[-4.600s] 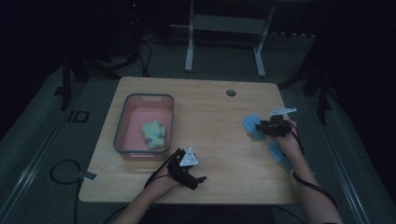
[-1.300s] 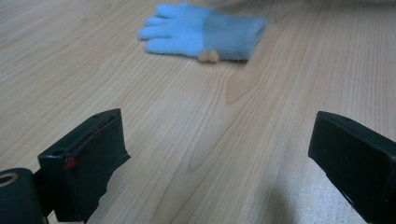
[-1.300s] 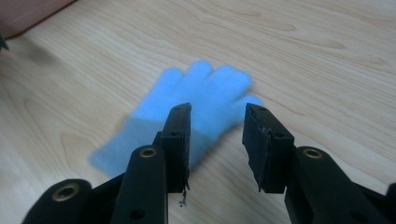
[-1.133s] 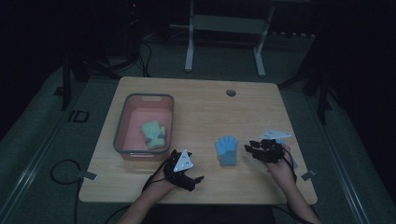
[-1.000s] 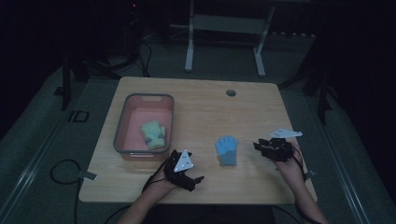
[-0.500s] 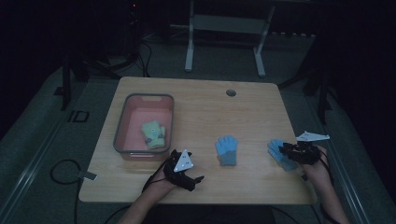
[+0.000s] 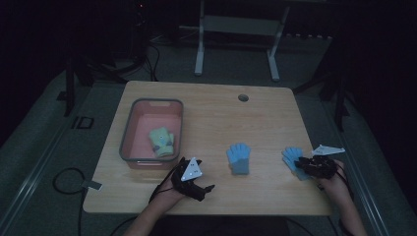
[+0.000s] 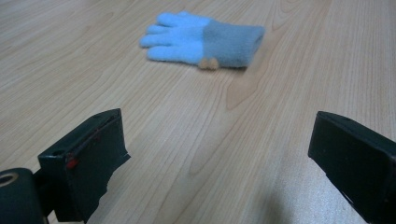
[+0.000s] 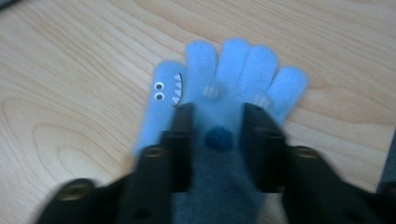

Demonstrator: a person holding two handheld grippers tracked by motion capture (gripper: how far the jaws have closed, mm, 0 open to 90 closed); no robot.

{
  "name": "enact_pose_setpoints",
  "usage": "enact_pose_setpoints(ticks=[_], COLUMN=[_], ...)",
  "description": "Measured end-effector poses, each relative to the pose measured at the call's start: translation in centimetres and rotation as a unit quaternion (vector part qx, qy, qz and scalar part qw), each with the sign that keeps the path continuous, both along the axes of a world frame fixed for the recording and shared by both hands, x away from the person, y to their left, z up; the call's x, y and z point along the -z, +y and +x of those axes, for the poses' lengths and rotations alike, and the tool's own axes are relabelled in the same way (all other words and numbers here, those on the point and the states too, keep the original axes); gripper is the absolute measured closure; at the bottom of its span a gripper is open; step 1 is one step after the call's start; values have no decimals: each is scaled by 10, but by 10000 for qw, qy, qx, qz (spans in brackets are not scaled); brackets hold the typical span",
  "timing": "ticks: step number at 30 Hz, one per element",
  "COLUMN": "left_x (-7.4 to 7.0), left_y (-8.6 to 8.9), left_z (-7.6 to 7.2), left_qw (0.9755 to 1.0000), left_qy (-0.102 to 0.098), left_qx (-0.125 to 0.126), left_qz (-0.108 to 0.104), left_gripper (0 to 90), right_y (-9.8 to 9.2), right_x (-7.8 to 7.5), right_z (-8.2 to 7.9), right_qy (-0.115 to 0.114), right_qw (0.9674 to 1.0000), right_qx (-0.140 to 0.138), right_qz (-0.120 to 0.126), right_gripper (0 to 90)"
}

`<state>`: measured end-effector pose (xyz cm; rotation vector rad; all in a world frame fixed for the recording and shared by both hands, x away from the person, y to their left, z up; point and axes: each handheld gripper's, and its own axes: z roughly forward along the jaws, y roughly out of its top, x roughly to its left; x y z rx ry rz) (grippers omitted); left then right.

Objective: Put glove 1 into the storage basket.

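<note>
A light blue glove (image 7: 239, 158) with a grey cuff lies flat at the table's middle front; it also lies ahead of the jaws in the left gripper view (image 8: 205, 37). My left gripper (image 7: 204, 191) rests near the front edge, open (image 8: 219, 135), nothing between its jaws. A second blue glove (image 7: 292, 156) lies by the right edge, with a small face printed on its thumb (image 9: 233, 65). My right gripper (image 7: 301, 166) is down on it. Its jaws have just been closing and now pinch the glove's palm (image 9: 215, 112).
A pink bin with a grey rim (image 7: 127, 132) stands at the left of the table and holds a green glove (image 7: 162, 141). A round cable hole (image 7: 243, 97) is at the back. The table's right edge is close beside my right hand.
My right hand moved right, away from the middle glove, and came down onto the second glove by the right edge. The left gripper stayed put.
</note>
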<state>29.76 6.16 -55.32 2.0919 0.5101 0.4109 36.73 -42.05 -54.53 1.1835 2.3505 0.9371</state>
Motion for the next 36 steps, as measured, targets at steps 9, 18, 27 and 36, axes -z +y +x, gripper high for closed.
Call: enact_pose_setpoints(ticks=[9, 18, 27, 36], left_x=[0, -3, -2, -1], left_y=[-1, 1, 1, -1], left_z=[-1, -1, -2, -2], left_qw=[10000, 9999, 9999, 9999], left_qy=[-32, -111, -107, -112], left_qx=[-13, -42, -46, -6], left_qz=[34, -39, -49, -17], left_gripper=[41, 40, 41, 40], right_y=[29, 86, 134, 147], right_x=[-27, -74, -53, -24], right_z=[-11, -23, -19, -14], right_qy=[-215, -745, -462, -139], right_qw=[9967, 9918, 9901, 9864], right_qx=[774, 1023, 1300, 1594], right_qz=[105, 153, 266, 369], right_gripper=[865, 866, 865, 862])
